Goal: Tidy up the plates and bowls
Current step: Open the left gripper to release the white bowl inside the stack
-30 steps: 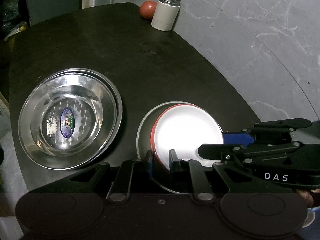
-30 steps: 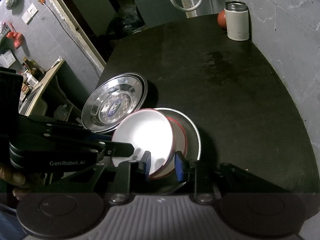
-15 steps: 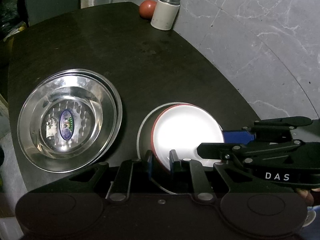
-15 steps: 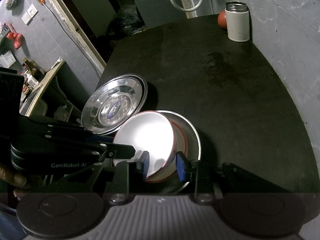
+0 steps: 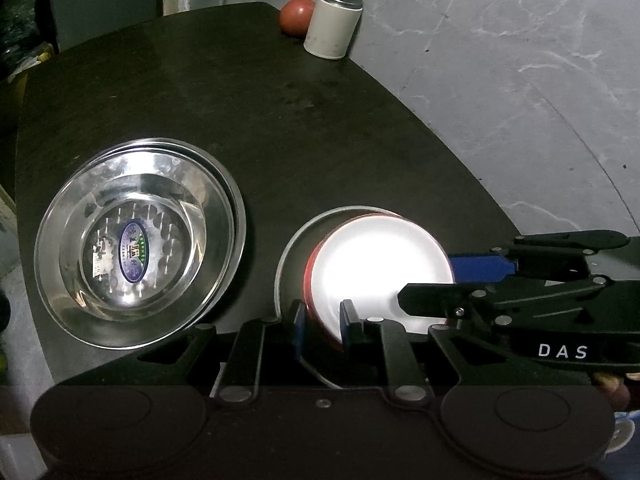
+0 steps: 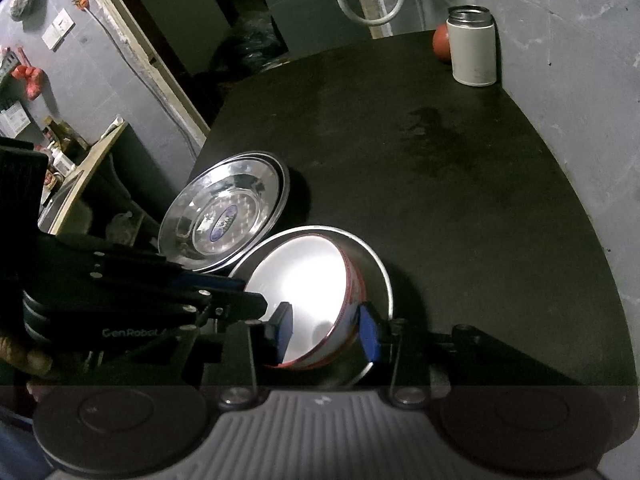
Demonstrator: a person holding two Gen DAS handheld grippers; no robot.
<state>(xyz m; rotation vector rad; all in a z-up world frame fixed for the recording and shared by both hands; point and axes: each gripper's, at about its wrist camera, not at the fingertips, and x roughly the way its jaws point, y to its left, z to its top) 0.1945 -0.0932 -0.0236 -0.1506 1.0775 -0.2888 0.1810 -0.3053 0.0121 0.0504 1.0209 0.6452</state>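
- We have the red-rimmed white bowl sitting inside a steel bowl near the front of the dark table, so that nesting looks close to done.
- Our left gripper has its fingers closed on the white bowl's near rim, one pad inside and one outside.
- Our right gripper straddles the opposite rim; its blue fingers look spread, with a gap showing, so we judge the grip loose or let go.
- In the right wrist view the white bowl appears tilted, not yet seated flat.
- The steel plates are stacked just beside the bowls, to the left.
- Left to do, in our judgement: level the bowl and release it.
- The white canister and red ball stand well apart at the far edge.
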